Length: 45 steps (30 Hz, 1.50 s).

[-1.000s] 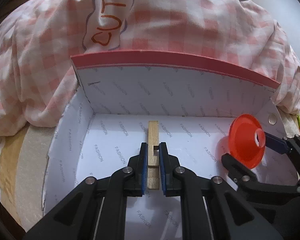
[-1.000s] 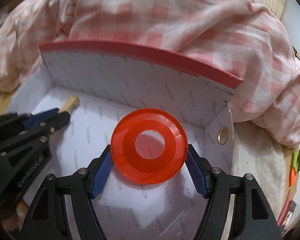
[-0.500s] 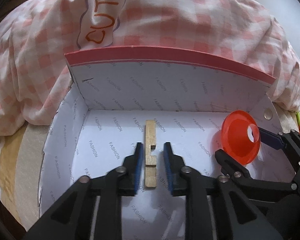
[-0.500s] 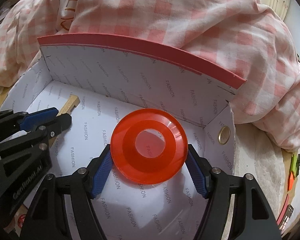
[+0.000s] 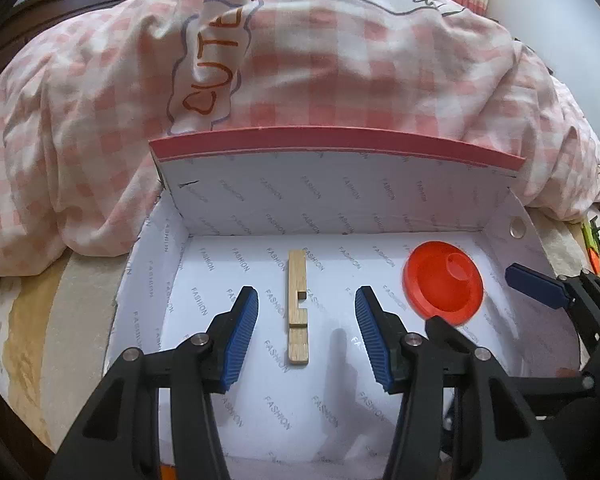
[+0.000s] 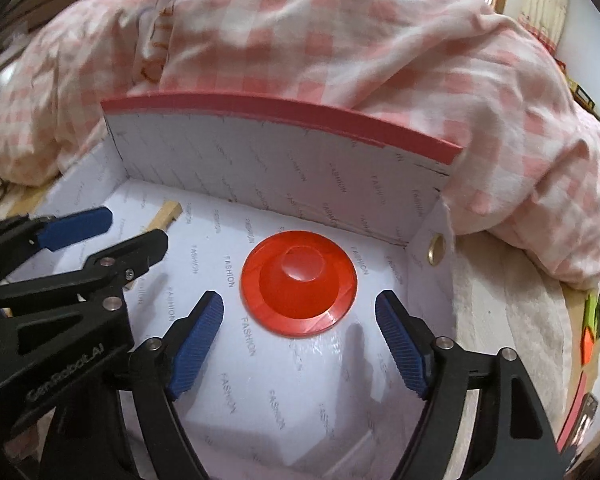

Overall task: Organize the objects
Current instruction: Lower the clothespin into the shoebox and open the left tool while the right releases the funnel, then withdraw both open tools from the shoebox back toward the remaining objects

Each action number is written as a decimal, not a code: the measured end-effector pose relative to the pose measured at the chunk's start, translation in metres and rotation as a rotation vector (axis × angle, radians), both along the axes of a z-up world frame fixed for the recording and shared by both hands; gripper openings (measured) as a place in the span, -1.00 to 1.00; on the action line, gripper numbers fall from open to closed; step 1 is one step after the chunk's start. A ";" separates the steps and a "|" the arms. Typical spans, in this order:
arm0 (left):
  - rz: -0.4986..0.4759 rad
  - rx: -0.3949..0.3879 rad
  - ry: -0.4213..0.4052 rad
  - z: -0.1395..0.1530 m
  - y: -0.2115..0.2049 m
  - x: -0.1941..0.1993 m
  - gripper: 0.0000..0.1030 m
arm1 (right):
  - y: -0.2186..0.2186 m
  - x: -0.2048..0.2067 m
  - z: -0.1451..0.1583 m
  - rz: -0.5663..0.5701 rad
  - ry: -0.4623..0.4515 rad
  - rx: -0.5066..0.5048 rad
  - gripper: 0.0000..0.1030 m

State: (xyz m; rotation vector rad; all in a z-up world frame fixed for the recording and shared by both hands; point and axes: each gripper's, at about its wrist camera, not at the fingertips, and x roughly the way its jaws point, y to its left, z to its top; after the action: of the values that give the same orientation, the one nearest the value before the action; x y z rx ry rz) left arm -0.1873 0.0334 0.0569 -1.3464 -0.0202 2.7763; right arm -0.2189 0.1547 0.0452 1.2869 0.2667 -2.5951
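A notched wooden stick lies flat on the floor of a white box with a pink rim. My left gripper straddles the stick, jaws opening, pads well clear of it on both sides. To the right, an orange funnel rests wide mouth down on the box floor. In the right wrist view the funnel lies just beyond my right gripper, whose jaws are opening wide and do not touch it. The left gripper's fingers show at the left, with the stick's far end behind them.
A pink checked quilt is heaped right behind the box's back wall. The box stands on a bed with a beige patterned sheet. Small green and orange things lie on the bed to the right of the box.
My left gripper let go of the wooden stick, spread its jaws and drew back a little. My right gripper released the funnel, which dropped mouth down onto the box floor.
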 end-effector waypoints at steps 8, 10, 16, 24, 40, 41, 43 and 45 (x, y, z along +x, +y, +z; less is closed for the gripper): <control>-0.017 0.011 0.023 0.013 -0.001 0.013 -0.01 | 0.007 0.026 0.012 0.002 0.056 -0.059 0.57; -0.023 0.011 0.031 0.017 0.001 0.020 -0.01 | 0.009 0.040 0.020 0.000 0.059 -0.076 0.57; -0.031 0.029 0.053 0.032 -0.007 0.042 -0.01 | 0.018 0.063 0.034 -0.007 0.083 -0.138 0.57; -0.070 0.043 0.080 0.034 0.003 0.065 -0.01 | 0.029 0.106 0.046 -0.012 0.108 -0.187 0.57; -0.132 0.038 0.094 0.020 -0.002 0.125 -0.01 | 0.036 0.172 0.013 0.007 0.073 -0.199 0.57; -0.135 0.038 0.096 0.018 -0.004 0.127 -0.01 | 0.036 0.176 0.009 0.007 0.071 -0.204 0.57; -0.143 0.038 0.096 0.014 -0.005 0.133 -0.01 | 0.037 0.182 0.004 0.009 0.071 -0.218 0.57; -0.151 0.038 0.094 0.011 -0.007 0.138 -0.01 | 0.038 0.187 0.001 0.012 0.070 -0.226 0.57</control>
State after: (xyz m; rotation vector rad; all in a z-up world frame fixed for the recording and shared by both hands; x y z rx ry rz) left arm -0.0496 0.0266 0.0675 -1.1568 0.0316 2.6952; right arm -0.0321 0.1922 0.0459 1.1153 -0.0081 -2.5750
